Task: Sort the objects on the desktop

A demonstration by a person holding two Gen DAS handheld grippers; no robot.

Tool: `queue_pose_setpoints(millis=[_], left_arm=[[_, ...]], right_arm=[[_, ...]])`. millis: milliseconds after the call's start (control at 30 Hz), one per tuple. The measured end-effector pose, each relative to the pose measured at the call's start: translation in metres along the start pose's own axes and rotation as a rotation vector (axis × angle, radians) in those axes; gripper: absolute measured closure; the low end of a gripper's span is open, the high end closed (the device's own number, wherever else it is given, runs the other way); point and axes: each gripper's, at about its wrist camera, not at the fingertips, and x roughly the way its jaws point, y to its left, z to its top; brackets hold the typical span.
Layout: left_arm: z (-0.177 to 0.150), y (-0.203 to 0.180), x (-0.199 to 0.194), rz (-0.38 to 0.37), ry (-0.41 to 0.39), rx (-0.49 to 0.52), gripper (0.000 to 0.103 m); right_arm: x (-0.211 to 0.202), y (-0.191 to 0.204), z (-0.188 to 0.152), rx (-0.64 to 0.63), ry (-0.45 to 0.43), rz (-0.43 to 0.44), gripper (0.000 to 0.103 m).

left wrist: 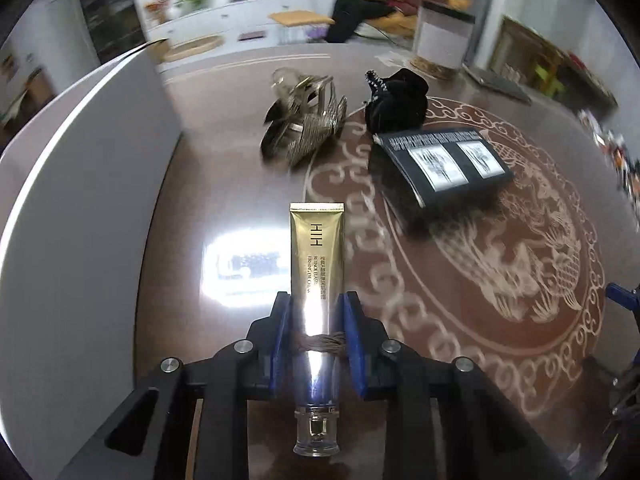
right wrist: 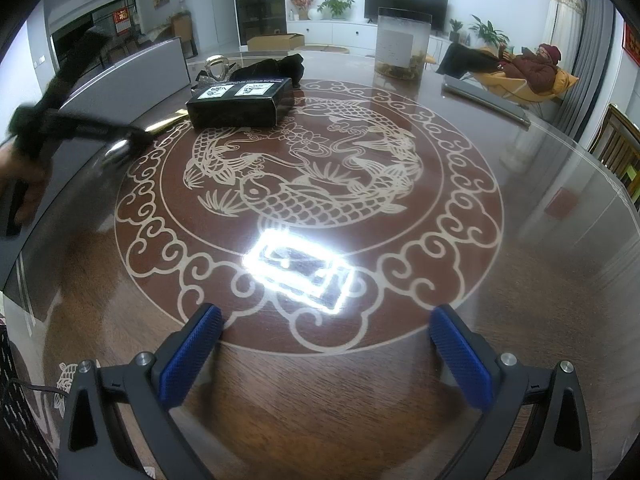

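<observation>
L gripper (left wrist: 316, 300): clamping gold cream tube (left wrist: 317, 248)
R gripper (right wrist: 326, 330): hanging wide, empty
Ahead: black printed box (left wrist: 442, 164), gold glitter hair claw (left wrist: 304, 124) sitting on table
Clear jar (right wrist: 402, 46): brownish bits lying at bottom

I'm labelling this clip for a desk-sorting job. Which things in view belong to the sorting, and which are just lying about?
For the job:
gold cream tube, clamped in the left hand-held gripper
metallic hair clip
black scrunchie
black box

Lying about:
clear canister
laptop
white panel
</observation>
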Motion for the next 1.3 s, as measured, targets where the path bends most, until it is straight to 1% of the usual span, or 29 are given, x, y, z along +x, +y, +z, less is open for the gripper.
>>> queue_pose_setpoints(millis=[100, 200, 300, 333, 367, 400, 433, 467, 500, 533, 600, 633, 1033, 1100, 1133, 1167, 1200, 1233, 1267, 1300], left_arm=[[-0.036, -0.015, -0.018, 0.021, -0.030, -0.014, 0.077], [-0.068, -0.028, -0.035, 0.018, -0.068, -0.041, 0.077], [-0.085, -0.037, -0.042, 0.049, -0.110, -0.044, 0.074], [-0.089, -0.038, -0.044, 0.058, -0.124, -0.049, 0.069], [-0.092, -0.038, -0.044, 0.087, -0.135, -0.059, 0.054], [-0.092, -0.036, -0.045, 0.112, -0.135, -0.068, 0.045], [-0.095, -0.029, -0.047, 0.127, -0.129, -0.081, 0.023], [-0.094, -0.025, -0.043, 0.128, -0.124, -0.099, 0.010], [-0.093, -0.015, -0.040, 0.104, -0.109, -0.140, 0.008], [-0.092, -0.012, -0.039, 0.099, -0.109, -0.153, 0.007], [-0.090, -0.014, -0.036, 0.108, -0.105, -0.146, 0.004], [-0.089, -0.014, -0.035, 0.101, -0.099, -0.140, 0.000], [-0.089, -0.016, -0.034, 0.094, -0.097, -0.137, 0.000], [-0.089, -0.016, -0.034, 0.096, -0.098, -0.137, 0.000], [-0.089, -0.016, -0.033, 0.096, -0.097, -0.138, 0.000], [-0.090, -0.015, -0.034, 0.096, -0.097, -0.139, 0.000], [-0.089, -0.016, -0.034, 0.096, -0.098, -0.140, 0.000], [-0.089, -0.016, -0.034, 0.097, -0.098, -0.140, 0.000], [-0.089, -0.016, -0.034, 0.096, -0.098, -0.139, 0.000], [-0.089, -0.016, -0.034, 0.096, -0.098, -0.139, 0.000]], right_arm=[[0.000, 0.000, 0.000, -0.001, 0.000, -0.001, 0.000], [0.000, 0.000, 0.000, -0.001, 0.001, -0.002, 0.000], [0.000, 0.000, 0.000, -0.001, 0.000, -0.001, 0.000], [0.000, 0.000, 0.000, -0.001, 0.000, -0.001, 0.000], [0.000, 0.000, 0.000, -0.001, 0.000, -0.001, 0.000], [0.000, 0.000, 0.000, -0.001, 0.000, -0.001, 0.000], [0.000, 0.000, 0.000, -0.001, 0.000, -0.001, 0.000], [0.000, 0.000, 0.000, -0.001, 0.000, -0.001, 0.000], [0.000, 0.000, 0.000, -0.001, 0.000, -0.001, 0.000], [0.000, 0.000, 0.000, -0.001, 0.000, -0.001, 0.000], [0.000, 0.000, 0.000, -0.001, 0.000, -0.001, 0.000], [0.000, 0.001, 0.000, -0.001, 0.000, -0.001, 0.000], [0.001, 0.001, 0.001, -0.004, 0.000, 0.005, 0.000], [0.017, 0.018, 0.015, -0.125, 0.030, 0.086, 0.000], [0.025, 0.025, 0.031, -0.227, 0.057, 0.121, 0.001], [0.026, 0.029, 0.044, -0.283, 0.034, 0.115, 0.001], [0.024, 0.036, 0.064, -0.365, -0.026, 0.108, 0.001], [0.025, 0.041, 0.081, -0.429, -0.066, 0.106, 0.000], [0.029, 0.046, 0.098, -0.476, -0.079, 0.115, 0.000], [0.037, 0.051, 0.116, -0.517, -0.065, 0.132, 0.000]])
